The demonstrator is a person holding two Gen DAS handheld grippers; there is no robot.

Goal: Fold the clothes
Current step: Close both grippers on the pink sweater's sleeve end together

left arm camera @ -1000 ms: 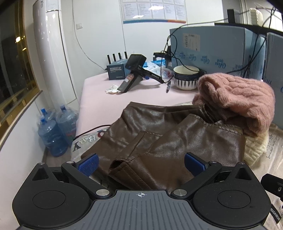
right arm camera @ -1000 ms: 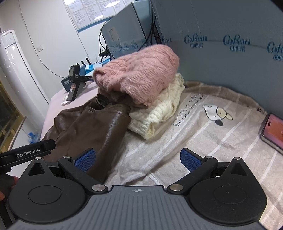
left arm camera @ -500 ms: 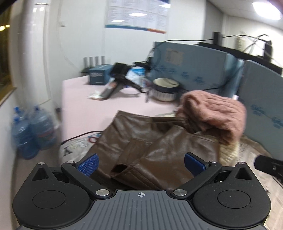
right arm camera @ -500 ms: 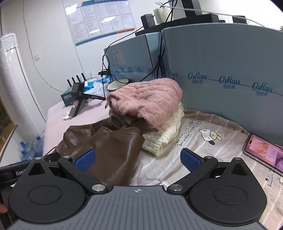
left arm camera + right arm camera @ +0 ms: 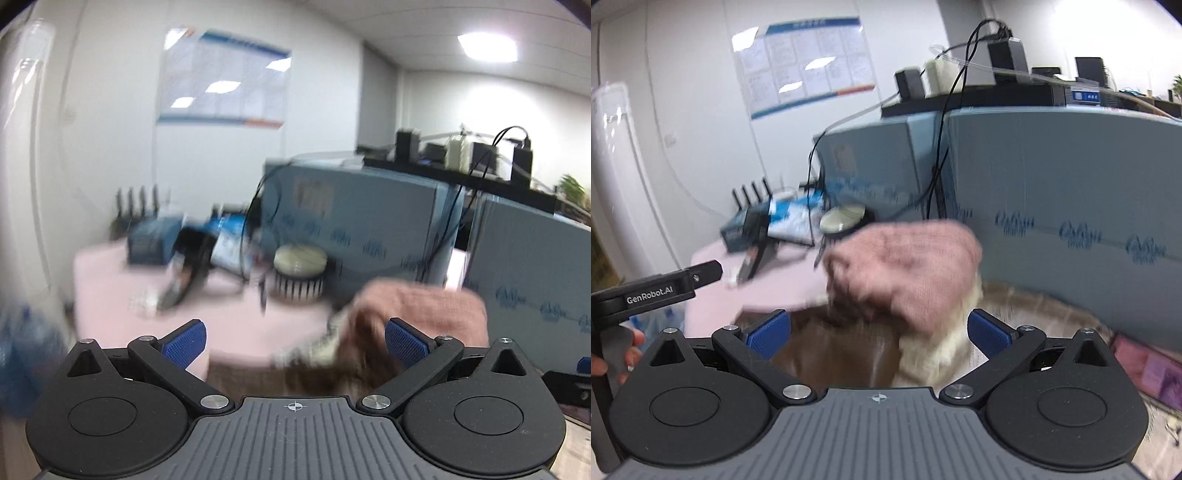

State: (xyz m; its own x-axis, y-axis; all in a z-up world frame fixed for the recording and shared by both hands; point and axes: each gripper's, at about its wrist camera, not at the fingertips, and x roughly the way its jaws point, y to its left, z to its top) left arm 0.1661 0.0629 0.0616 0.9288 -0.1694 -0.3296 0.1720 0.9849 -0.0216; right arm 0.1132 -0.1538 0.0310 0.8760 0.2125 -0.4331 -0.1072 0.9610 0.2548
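While both tongs [image 5: 293, 341] rose, clothes [image 5: 905, 258] sank lower

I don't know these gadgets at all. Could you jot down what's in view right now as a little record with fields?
Left gripper: jaws open, holding nothing
Right gripper: jaws open, holding nothing
Pink sweater: on top of the pile
Cream sweater: under the pink one
Brown jacket: beside the sweaters, partly under them
Striped bowl: on the pink table behind
Image quality: blurred
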